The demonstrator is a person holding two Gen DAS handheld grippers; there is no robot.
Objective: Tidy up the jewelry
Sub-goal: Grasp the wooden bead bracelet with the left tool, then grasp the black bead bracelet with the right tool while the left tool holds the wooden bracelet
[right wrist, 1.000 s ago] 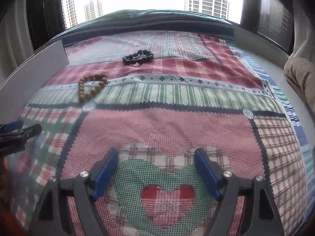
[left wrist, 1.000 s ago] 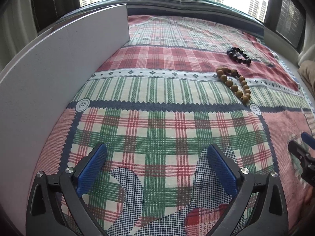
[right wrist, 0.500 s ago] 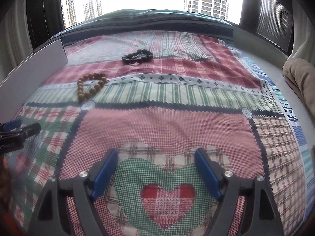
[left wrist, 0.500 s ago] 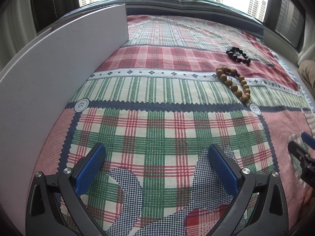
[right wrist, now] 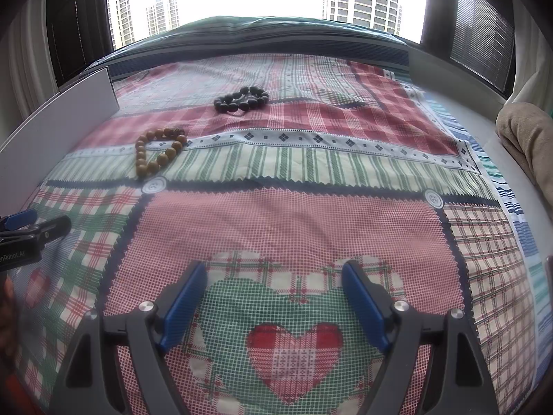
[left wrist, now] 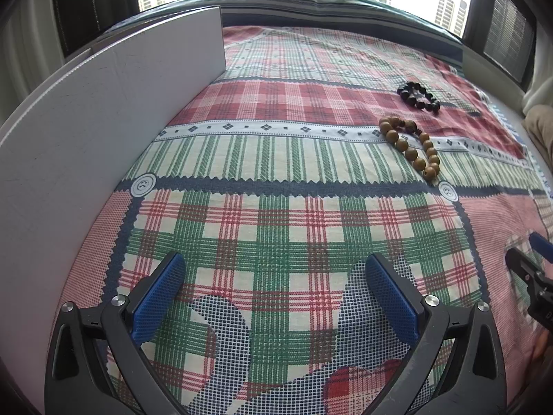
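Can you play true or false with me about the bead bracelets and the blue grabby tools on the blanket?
1. Two bead bracelets lie on the blanket. True: a brown bracelet and a black bracelet rest on the plaid blanket.
2. The left tool is holding the brown bracelet. False: it is open and empty, well short of the beads.
3. The black bracelet lies farther from both tools than the brown one. True.
4. The two bracelets are tangled together. False: a strip of blanket shows between them.
5. The right tool is shut tight. False: its blue pads stand apart over a heart patch.
6. A white board stands along the blanket's left side. True.
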